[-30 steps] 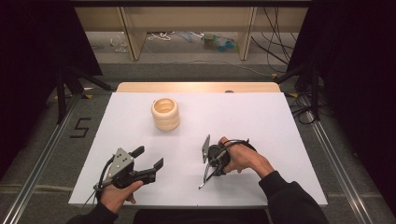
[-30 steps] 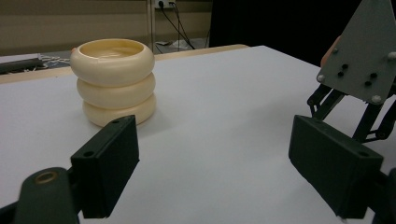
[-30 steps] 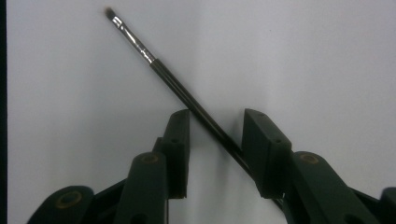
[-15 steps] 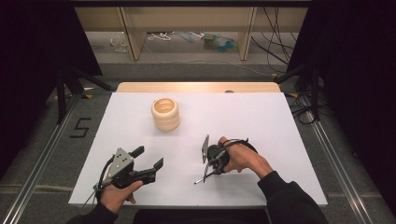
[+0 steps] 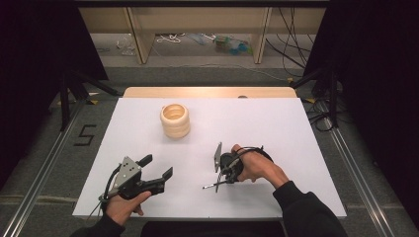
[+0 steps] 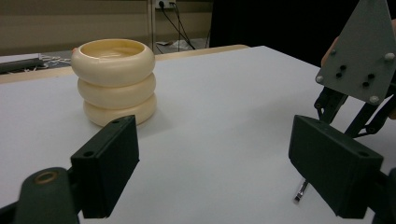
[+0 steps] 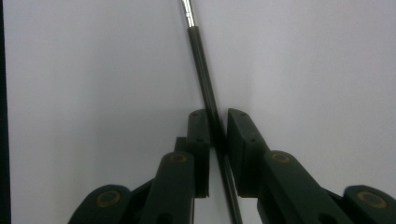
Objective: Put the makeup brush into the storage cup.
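Note:
A cream holder (image 5: 175, 120) made of three stacked rings stands upright on the white table (image 5: 276, 123), left of centre toward the back. It also rises ahead in the left gripper view (image 6: 114, 79). My left gripper (image 5: 159, 166) rests near the front left, open and with nothing between its jaws (image 6: 219, 163). At front centre my right gripper (image 5: 221, 181) points down at the table. It is shut (image 7: 217, 126) on a thin black rod (image 7: 201, 60) with a silver tip. The rod (image 5: 210, 186) lies low over the table, its tip (image 6: 301, 190) pointing left.
A wooden strip (image 5: 207, 92) borders the table's far edge. Metal rails (image 5: 44, 177) run along both sides on the floor. Cables and wooden legs (image 5: 138, 39) lie beyond the table.
My right gripper has shifted slightly, and the rod's tip has swung a little to the left and up. The left gripper and the holder have stayed where they were.

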### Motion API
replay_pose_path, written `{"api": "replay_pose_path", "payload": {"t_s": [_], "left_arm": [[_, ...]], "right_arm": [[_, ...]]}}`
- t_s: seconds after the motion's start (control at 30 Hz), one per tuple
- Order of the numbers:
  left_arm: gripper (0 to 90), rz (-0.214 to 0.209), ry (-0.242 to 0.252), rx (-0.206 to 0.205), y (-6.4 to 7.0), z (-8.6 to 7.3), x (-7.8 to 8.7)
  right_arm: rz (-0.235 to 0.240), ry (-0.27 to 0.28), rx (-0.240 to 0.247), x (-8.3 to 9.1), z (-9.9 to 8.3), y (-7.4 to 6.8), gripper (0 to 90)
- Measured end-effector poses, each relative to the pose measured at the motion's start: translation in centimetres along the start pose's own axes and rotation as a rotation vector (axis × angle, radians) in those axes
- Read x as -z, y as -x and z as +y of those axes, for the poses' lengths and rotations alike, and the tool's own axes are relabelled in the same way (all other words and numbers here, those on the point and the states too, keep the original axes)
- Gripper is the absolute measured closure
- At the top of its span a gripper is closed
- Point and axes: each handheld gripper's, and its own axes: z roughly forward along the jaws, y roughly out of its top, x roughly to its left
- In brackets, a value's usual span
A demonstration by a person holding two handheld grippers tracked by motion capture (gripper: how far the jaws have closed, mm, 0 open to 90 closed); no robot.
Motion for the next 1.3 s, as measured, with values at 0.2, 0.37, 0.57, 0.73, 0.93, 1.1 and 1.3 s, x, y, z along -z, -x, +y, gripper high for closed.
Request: {"api": "replay_pose_path", "payload": {"t_s": [0.2,0.37,0.57,0.73,0.93,1.1,1.3], "left_arm": [[16.0,0.000,0.000,-0.001,0.0,0.0,0.0],[16.0,0.001,0.000,-0.001,0.0,0.0,0.0],[16.0,0.000,0.002,-0.001,0.0,0.0,0.0],[16.0,0.000,0.004,0.003,0.0,0.0,0.0],[16.0,0.002,0.004,0.006,0.0,0.0,0.0],[16.0,0.002,0.005,0.006,0.0,0.0,0.0],[16.0,0.003,0.004,0.009,-0.1,0.0,0.0]], "right_arm": [[0.012,-0.018,-0.016,0.1,0.0,-0.1,85.6],[0.013,-0.022,-0.024,0.1,0.0,-0.2,85.6],[-0.007,-0.008,-0.001,0.0,0.1,-0.2,85.7],[-0.005,-0.007,-0.048,0.2,0.0,-0.4,85.8],[-0.009,0.031,-0.081,0.9,-0.5,-0.3,85.8],[-0.034,0.129,-0.082,1.7,-1.2,0.4,85.8],[-0.073,0.279,-0.177,2.6,-2.2,1.2,85.8]]}}
